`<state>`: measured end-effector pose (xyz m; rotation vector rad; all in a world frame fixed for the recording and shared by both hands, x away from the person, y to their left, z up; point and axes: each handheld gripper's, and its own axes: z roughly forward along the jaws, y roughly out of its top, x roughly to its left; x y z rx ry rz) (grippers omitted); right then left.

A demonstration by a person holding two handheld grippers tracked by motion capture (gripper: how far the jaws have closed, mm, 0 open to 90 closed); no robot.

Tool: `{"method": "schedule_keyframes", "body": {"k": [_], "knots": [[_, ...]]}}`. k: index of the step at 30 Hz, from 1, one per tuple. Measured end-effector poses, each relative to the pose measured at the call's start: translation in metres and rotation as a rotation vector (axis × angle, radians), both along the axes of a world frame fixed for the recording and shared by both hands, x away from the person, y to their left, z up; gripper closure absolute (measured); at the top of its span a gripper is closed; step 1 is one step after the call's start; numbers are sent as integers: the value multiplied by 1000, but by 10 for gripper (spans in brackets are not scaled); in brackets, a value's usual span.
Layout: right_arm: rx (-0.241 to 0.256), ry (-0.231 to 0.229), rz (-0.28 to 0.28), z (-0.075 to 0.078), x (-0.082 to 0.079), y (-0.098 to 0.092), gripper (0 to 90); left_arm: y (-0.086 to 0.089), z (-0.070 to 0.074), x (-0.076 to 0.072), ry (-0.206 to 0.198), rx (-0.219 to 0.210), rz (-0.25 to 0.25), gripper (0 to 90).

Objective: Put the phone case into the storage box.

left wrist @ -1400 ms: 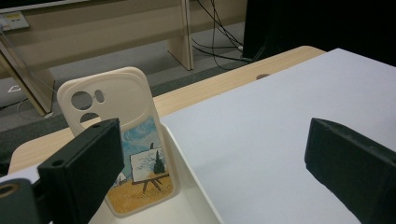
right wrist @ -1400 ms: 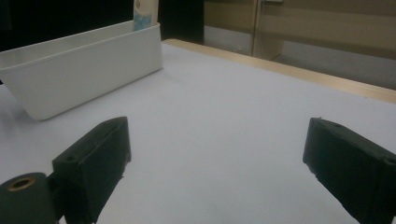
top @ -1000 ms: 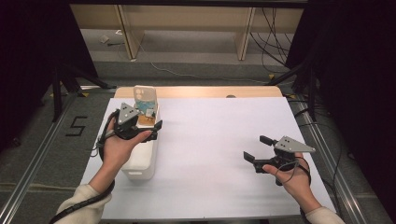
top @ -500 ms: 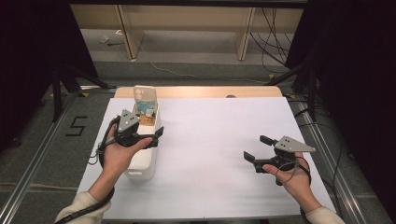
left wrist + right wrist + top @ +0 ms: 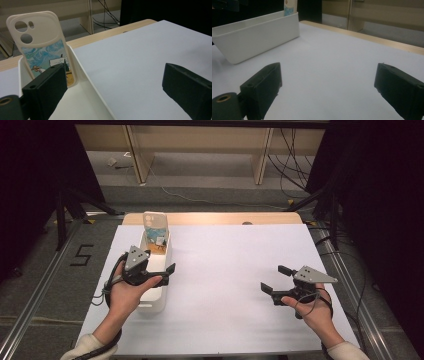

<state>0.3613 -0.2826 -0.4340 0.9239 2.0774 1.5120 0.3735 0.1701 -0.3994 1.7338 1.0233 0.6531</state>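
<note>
Closest to the person, two hands come up from the bottom of the high view, and each one holds a gripper. The right gripper (image 5: 274, 279) is over the right side of the white table sheet (image 5: 235, 265). Its jaws are wide apart and hold nothing. In the right gripper view there is just bare white sheet between its jaws.

The left gripper (image 5: 167, 272) is over the near part of a long white bin (image 5: 150, 302) on the left side of the table. Its jaws are wide apart too, and nothing is in them. In the left gripper view one jaw hangs over the inside of the bin and the other jaw hangs over the sheet, so the bin's side wall runs between them.

A little farther on, at the far end of the bin, a phone case (image 5: 43, 47) stands up tall and leans on the end wall. It is cream on top with round camera holes and a blue painted picture lower down. One jaw hides a bit of its bottom corner. Some small things lie in the bin by it, but I cannot tell what they are.

Behind the sheet is the wooden table edge (image 5: 215, 218). Past that are a grey floor, wooden legs (image 5: 134, 152) and black cables (image 5: 292, 155).
</note>
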Motion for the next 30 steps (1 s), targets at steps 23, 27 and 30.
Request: {"method": "schedule_keyframes", "body": {"k": [23, 27, 30], "knots": [[-2, -4, 3, 0, 0, 0, 87, 2, -7, -13, -1, 1, -21, 55], [-5, 3, 5, -1, 0, 1, 87, 2, -8, -15, 0, -4, -20, 56], [-4, 2, 6, -1, 0, 1, 87, 3, -8, -16, 0, -3, -24, 57]]}}
